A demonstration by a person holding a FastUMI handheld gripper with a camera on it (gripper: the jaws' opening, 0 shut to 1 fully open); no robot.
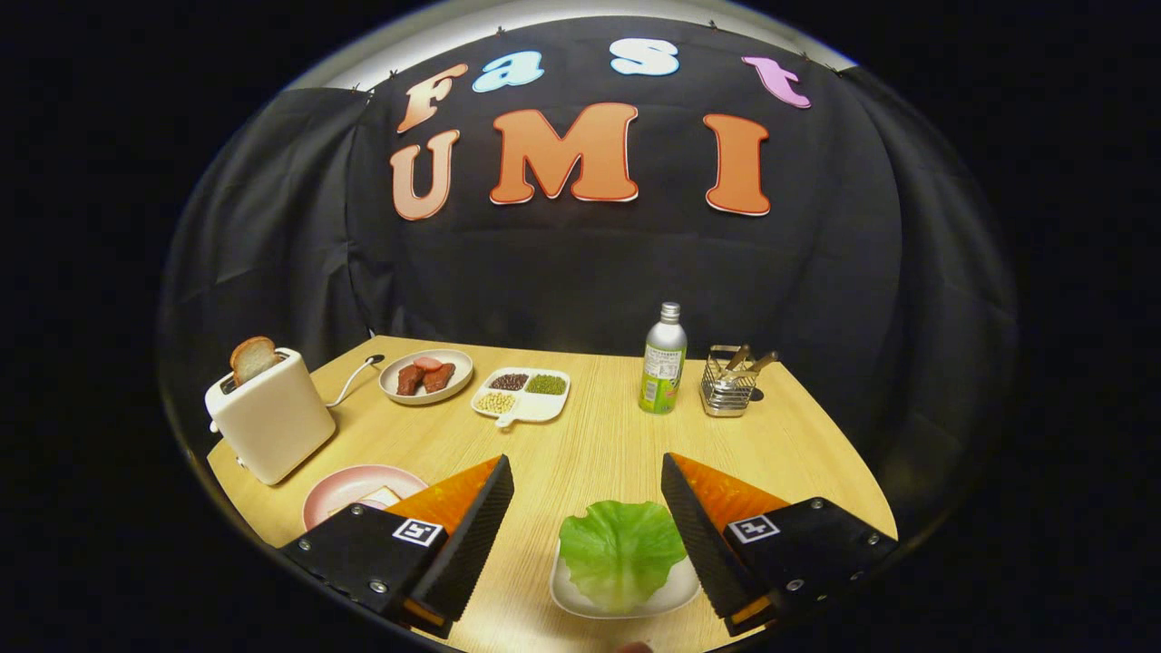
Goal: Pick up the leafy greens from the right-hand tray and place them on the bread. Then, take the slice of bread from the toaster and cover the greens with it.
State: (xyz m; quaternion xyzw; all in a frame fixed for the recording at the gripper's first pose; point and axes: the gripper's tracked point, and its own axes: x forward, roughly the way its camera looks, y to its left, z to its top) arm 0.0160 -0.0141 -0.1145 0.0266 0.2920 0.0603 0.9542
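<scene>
— What did you see from where you stood?

— The wooden table [590, 453] took up the lower half of the frame. The toaster [268, 417] sat at the left, with a slice of bread [253, 357] standing up out of its slot. Low and left of centre was the pink plate [349, 485] with bread on it, half hidden behind the left finger.

— And the gripper?

— The gripper [588, 481] had its fingers spread wide apart, clamped on nothing. The leafy greens [620, 549] lay on the small white tray [580, 600] at the bottom centre, between the fingers, nearer the right one.

— How would you have had it done?

— I'd have shifted a touch to the right so the leaf sat midway between the jaws, then come down and closed on its raised, curled edge. It looked thin and floppy, so I judged a flat pinch would likely have slipped or dragged the tray.

— Anything else about?

— Smaller things in the middle of the frame: a plate of meat [425, 375], a divided dish of beans [523, 394], a bottle [664, 359] and a wire holder [730, 381].
</scene>
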